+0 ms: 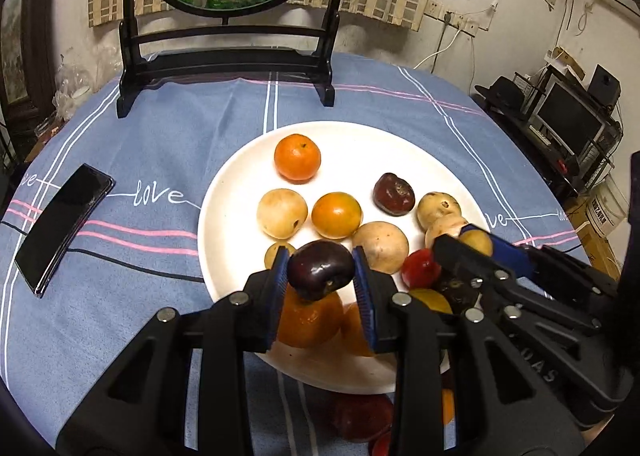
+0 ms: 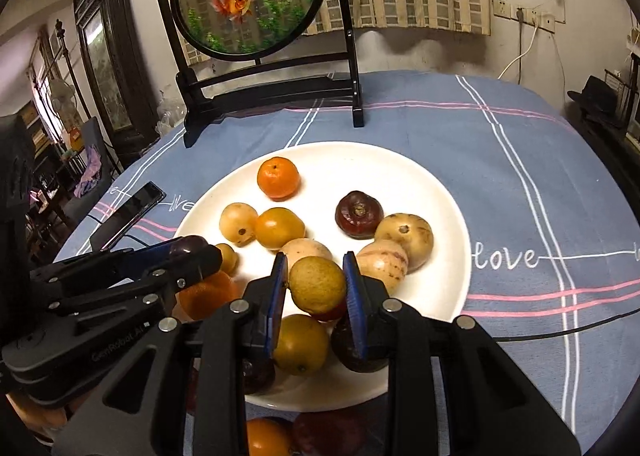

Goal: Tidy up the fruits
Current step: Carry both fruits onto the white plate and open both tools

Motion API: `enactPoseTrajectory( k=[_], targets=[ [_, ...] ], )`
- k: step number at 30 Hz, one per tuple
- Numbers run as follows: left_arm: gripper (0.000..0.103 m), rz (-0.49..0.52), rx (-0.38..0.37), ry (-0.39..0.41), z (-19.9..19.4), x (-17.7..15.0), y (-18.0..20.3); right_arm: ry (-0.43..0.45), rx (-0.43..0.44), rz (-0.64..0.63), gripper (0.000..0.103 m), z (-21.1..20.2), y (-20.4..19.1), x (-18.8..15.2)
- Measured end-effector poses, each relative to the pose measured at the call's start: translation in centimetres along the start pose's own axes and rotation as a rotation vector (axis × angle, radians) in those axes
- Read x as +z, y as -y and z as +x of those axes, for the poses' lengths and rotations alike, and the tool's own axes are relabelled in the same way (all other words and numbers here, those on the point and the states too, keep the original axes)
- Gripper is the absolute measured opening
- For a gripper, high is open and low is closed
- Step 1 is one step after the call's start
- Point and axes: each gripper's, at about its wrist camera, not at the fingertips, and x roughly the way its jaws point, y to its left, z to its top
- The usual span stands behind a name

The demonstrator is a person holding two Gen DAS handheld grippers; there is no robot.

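Observation:
A white plate [image 1: 224, 192] [image 2: 448, 192] on the blue cloth carries several fruits: tangerines [image 1: 297, 157] [image 2: 278, 177], pale round fruits [image 1: 281, 213] [image 2: 405, 240] and a dark one [image 1: 393, 193] [image 2: 359, 214]. My left gripper [image 1: 320, 272] is shut on a dark purple plum [image 1: 320, 270], held above the plate's near side. My right gripper [image 2: 316, 284] is shut on a yellow-green fruit [image 2: 318, 285] over the plate. Each gripper shows in the other's view, the right gripper [image 1: 472, 240] beside the left, the left gripper [image 2: 192, 252] with the plum between its tips.
A black phone [image 1: 64, 228] [image 2: 128, 216] lies on the cloth left of the plate. A black stand with a round goldfish panel [image 1: 224, 56] [image 2: 272, 88] stands behind the plate. More fruits [image 1: 360, 416] [image 2: 268, 436] lie on the cloth near the front edge.

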Motion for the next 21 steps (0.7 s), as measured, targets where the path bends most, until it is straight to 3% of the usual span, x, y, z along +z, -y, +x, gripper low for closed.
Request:
enactPoseTrajectory(
  k=[3, 5, 7, 12, 16, 21],
  targets=[
    [0.034, 0.005, 0.007, 0.037, -0.4, -0.2, 0.3, 0.003, 0.02, 0.019, 0.03, 0.7, 0.3, -0.1],
    [0.046, 0.006, 0.041, 0.086, -0.7, -0.2, 0.2, -0.003, 0.032, 0.037, 0.031, 1.1, 0.7, -0.2],
    [0.072, -0.002, 0.086, 0.129, -1.2, -0.1, -0.1, -0.002, 0.051, 0.064, 0.031, 0.9, 1.2, -0.1],
    [0.076, -0.032, 0.054, 0.124, -1.5, 0.0, -0.8, -0.002, 0.054, 0.078, 0.042, 0.5, 1.5, -0.3],
    [0.088, -0.06, 0.05, 0.113, -1.5, -0.1, -1.3, 0.013, 0.022, 0.099, 0.06, 0.0, 2.0, -0.6],
    [0.09, -0.055, 0.049, 0.097, -1.3, -0.2, -1.1, 0.026, 0.025, 0.112, 0.06, -0.8, 2.4, -0.6]
  ],
)
